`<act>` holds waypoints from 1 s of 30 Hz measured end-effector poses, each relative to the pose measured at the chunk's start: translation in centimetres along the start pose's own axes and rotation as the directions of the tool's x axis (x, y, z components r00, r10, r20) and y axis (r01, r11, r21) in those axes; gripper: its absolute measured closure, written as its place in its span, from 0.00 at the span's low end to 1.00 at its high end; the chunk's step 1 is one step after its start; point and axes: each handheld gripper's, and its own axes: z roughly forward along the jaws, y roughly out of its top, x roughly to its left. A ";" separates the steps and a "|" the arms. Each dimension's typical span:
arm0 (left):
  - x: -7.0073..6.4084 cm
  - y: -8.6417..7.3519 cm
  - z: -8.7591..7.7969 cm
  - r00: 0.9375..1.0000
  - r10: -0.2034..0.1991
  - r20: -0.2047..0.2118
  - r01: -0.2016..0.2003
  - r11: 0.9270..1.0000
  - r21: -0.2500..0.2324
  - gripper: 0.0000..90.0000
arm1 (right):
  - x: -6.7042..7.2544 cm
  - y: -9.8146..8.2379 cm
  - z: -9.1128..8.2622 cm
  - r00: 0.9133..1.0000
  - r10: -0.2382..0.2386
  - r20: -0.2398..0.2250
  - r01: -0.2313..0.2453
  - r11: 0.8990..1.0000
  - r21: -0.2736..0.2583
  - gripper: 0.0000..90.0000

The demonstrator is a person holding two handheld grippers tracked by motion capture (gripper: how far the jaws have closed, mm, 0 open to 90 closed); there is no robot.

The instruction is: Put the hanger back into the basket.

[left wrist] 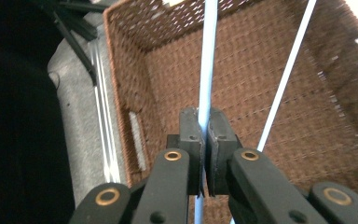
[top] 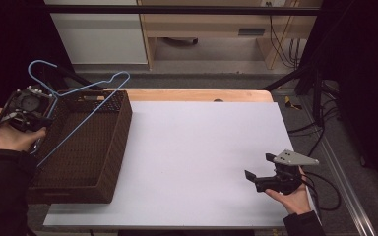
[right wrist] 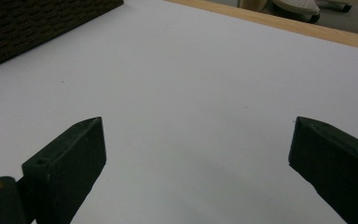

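Over the basket (top: 113,128), left gripper (left wrist: 204,135) jaws clamp the blue hanger (left wrist: 208,60), right gripper (right wrist: 196,158) jaws spread wide.

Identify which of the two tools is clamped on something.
The left tool, over the brown basket: its jaws pinch the blue hanger. The right tool is spread open above the white table, holding nothing.

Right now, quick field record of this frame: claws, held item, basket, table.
left claw: shut on the blue wire hanger, pinching one wire
hanger position: tilted over the brown wicker basket, hook end up and to the left
basket: on the table's left side, nothing seen inside
right claw: open, holding nothing, low over the white table surface
right-hand side of table: bare
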 end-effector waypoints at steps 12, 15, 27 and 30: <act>1.6 -2.5 2.4 0.999 -0.039 0.004 0.039 0.998 0.056 0.97 | 0.1 0.0 0.3 1.000 -0.004 -0.002 0.004 1.000 0.007 0.05; 1.9 -3.1 3.4 0.999 -0.051 -0.002 0.051 0.996 0.074 0.97 | 0.1 0.0 0.3 1.000 -0.004 -0.003 0.004 1.000 0.006 0.05; 0.0 -4.4 7.6 0.999 -0.025 0.022 0.022 0.991 0.130 0.97 | 0.1 0.0 0.3 1.000 -0.004 -0.004 0.004 1.000 0.005 0.05; -0.5 -4.6 8.5 0.999 -0.020 0.036 0.015 0.990 0.139 0.96 | 0.1 0.0 0.2 1.000 -0.004 -0.003 0.004 1.000 0.003 0.05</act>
